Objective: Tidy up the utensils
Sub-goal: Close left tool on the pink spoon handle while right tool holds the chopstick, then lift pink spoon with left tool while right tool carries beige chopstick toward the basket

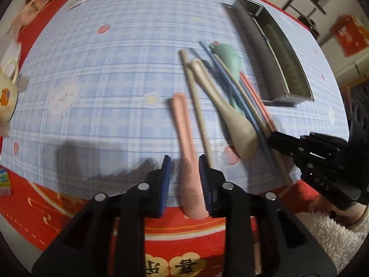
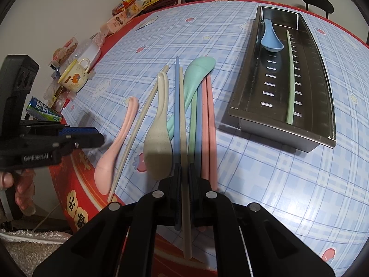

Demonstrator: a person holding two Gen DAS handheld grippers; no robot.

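My left gripper [image 1: 184, 159] is open and points steeply down, straddling the pink spoon [image 1: 188, 161], which lies on the blue checked cloth with its bowl over the table edge; a gap shows beside the left pad. From the right wrist view that gripper [image 2: 99, 136] hovers left of the pink spoon [image 2: 115, 147]. My right gripper [image 2: 184, 173] is shut on a beige chopstick [image 2: 183, 120] in a pile with a blue chopstick [image 2: 177, 97], beige spoon [image 2: 159, 133], green spoon [image 2: 198, 73] and pink chopsticks [image 2: 208, 127]. The metal tray [image 2: 322, 143] holds a blue spoon [image 2: 271, 38] and a green chopstick [image 2: 291, 76].
A yellow cup [image 2: 73, 75], snack packets [image 2: 138, 2] and small boxes crowd the table's left rim. The red tablecloth [image 2: 76, 184] hangs over the near edge. A black chair [image 2: 317, 0] stands behind the tray. A hand [image 2: 23, 191] holds the left gripper.
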